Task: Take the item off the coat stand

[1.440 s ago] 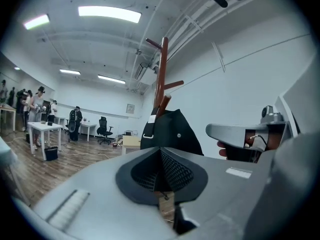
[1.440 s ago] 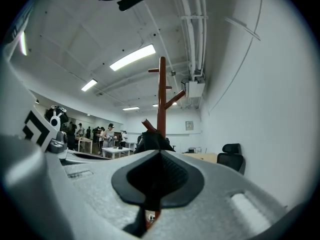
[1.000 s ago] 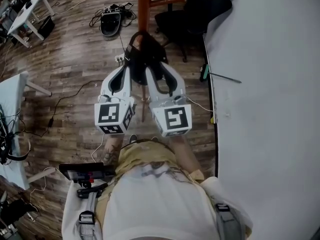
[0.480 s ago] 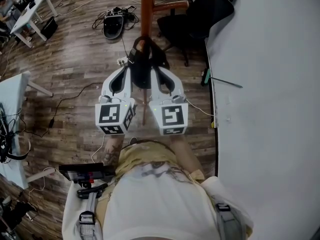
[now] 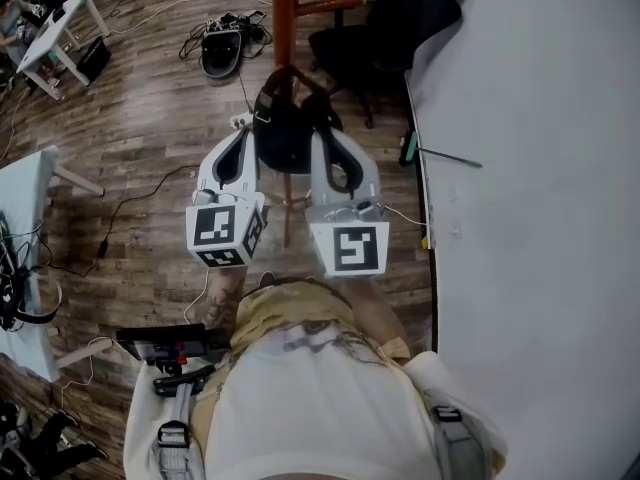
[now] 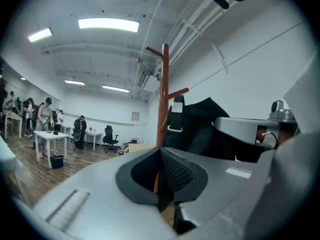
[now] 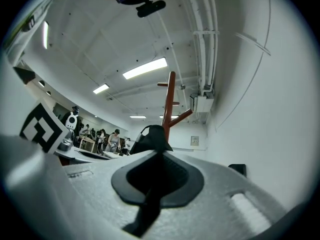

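Note:
A black bag (image 5: pixel 283 133) hangs on the red-brown wooden coat stand (image 5: pixel 286 8), and both grippers flank it. My left gripper (image 5: pixel 250 136) sits at the bag's left side. In the left gripper view its jaws (image 6: pixel 161 151) look shut with nothing seen between them, and the bag (image 6: pixel 200 126) hangs to their right beside the pole (image 6: pixel 164 84). My right gripper (image 5: pixel 320 136) is at the bag's right side. Its jaws (image 7: pixel 159 153) are closing, almost together, on the bag's top (image 7: pixel 152 134), in front of the stand (image 7: pixel 171 99).
A large white table (image 5: pixel 540 168) fills the right, with a thin tool (image 5: pixel 440 154) at its edge. A black office chair (image 5: pixel 390 28) stands behind the stand. Cables and a dark device (image 5: pixel 220 46) lie on the wooden floor. White desks (image 5: pixel 60 23) are at far left.
The right gripper's jaws have come together at the bag and it has shifted slightly right. The bag now bulges wider between the two grippers. The left gripper has barely moved.

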Demonstrator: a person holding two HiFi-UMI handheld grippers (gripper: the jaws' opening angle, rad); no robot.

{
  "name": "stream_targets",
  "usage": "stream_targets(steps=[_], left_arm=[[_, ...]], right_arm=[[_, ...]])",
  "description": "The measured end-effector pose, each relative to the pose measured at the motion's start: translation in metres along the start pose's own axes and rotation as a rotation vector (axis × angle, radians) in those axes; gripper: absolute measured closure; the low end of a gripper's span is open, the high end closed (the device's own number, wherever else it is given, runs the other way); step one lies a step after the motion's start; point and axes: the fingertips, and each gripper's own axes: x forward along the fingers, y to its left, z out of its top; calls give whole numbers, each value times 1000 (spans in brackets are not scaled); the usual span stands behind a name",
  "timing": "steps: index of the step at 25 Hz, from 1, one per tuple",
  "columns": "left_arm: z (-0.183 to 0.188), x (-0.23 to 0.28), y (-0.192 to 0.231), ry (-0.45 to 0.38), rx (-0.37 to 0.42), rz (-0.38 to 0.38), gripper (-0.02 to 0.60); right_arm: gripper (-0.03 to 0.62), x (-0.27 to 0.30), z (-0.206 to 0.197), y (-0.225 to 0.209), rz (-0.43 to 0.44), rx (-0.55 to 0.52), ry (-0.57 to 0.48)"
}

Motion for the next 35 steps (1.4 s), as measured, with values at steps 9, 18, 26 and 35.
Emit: stream_targets(steps=[9, 18, 26, 35], left_arm=[[-8, 0, -18, 25, -23, -46, 580], [-16, 2, -44, 42, -27, -108, 580], [-18, 5, -49, 51, -9, -117, 580], [-15, 6, -58, 45, -8, -158, 580]], right_arm=[[588, -22, -5, -25, -90, -1, 54], [588, -42, -30, -58, -215, 6, 153], [589, -45, -50, -67, -274, 28, 217], [589, -46, -56, -66, -295, 73, 228]])
